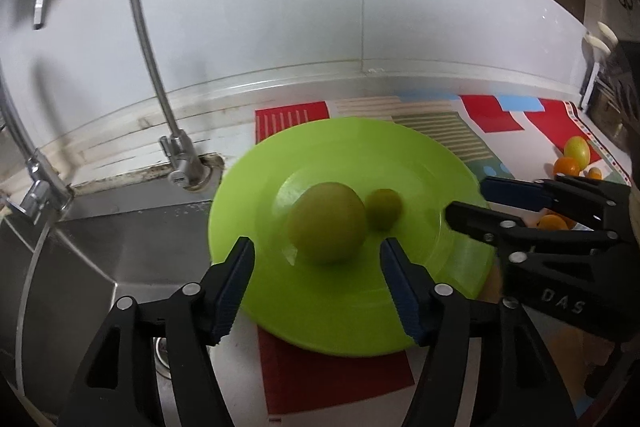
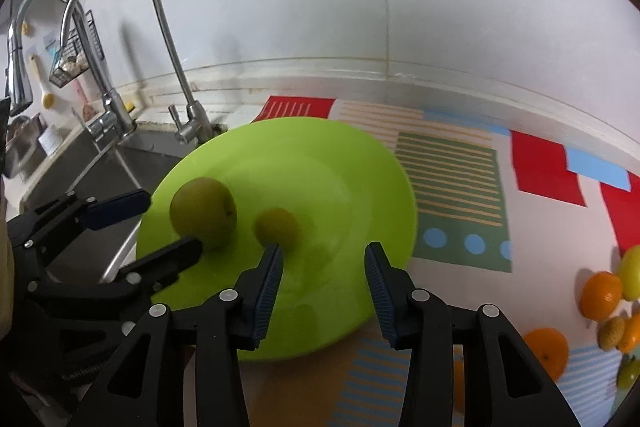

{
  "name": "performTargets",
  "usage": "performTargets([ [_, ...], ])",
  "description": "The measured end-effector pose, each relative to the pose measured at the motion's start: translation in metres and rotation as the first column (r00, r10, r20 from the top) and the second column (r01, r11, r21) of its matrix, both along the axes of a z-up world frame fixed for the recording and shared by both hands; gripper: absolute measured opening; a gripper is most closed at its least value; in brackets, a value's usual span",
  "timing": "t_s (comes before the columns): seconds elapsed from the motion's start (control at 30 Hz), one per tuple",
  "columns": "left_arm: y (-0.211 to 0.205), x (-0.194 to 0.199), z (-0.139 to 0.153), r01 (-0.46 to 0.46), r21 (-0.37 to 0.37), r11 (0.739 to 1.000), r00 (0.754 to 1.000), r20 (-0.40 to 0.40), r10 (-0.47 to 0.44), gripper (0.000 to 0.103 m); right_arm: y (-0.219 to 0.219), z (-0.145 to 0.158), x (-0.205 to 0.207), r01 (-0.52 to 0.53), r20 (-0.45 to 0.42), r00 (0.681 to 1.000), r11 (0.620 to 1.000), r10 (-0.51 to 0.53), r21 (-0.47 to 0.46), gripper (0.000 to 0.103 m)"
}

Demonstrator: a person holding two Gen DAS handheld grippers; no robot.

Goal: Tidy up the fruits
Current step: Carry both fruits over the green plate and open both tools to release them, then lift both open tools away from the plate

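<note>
A lime-green plate lies on a patterned mat beside the sink. On it rest a large green round fruit and a small green fruit, side by side. My left gripper is open over the plate's near side. The large fruit sits just past its fingertips, and the pads do not press on it. My right gripper is open over the plate's right part. The small fruit lies just beyond its left finger, with nothing between the jaws.
Several oranges and yellow-green fruits lie loose on the mat to the right. A curved faucet and a steel sink stand at the left. A white wall closes the back.
</note>
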State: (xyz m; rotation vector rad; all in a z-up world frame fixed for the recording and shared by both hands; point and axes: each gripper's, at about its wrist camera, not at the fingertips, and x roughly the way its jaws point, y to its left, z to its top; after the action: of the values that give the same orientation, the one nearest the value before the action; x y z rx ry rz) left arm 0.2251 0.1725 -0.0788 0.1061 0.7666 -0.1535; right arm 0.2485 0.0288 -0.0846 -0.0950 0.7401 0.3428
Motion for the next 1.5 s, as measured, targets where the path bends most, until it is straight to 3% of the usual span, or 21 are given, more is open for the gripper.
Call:
performTargets([
  [0.1,0.001,-0.010,0.010,-0.018,0.005,1.000,1.000,0.023,0.017,0.072,-0.007,0.007,-0.010,0.026,0.013,1.000,1.000,-0.026,0.005,0.044],
  [0.4,-0.009,-0.046,0.042,-0.015,-0.019,1.000,0.995,0.094,0.017,0.084,-0.033,0.039,-0.061,0.126,0.107,0.986,0.992,-0.127,0.013,0.064],
  [0.7,-0.030,-0.083,0.067,0.020,-0.036,0.999,0.985,0.171,-0.014,0.094,-0.063,0.069,-0.117,0.240,0.221,0.946,0.971,-0.236,0.007,0.075],
  [1.13,-0.071,-0.119,0.083,0.029,-0.042,0.999,0.972,0.235,-0.018,0.098,-0.114,0.080,-0.163,0.348,0.262,0.901,0.937,-0.345,0.039,0.075],
  [1.5,-0.122,-0.135,0.079,-0.017,-0.040,0.999,0.968,0.249,0.027,0.098,-0.170,0.083,-0.174,0.332,0.275,0.905,0.943,-0.325,0.025,0.075],
])
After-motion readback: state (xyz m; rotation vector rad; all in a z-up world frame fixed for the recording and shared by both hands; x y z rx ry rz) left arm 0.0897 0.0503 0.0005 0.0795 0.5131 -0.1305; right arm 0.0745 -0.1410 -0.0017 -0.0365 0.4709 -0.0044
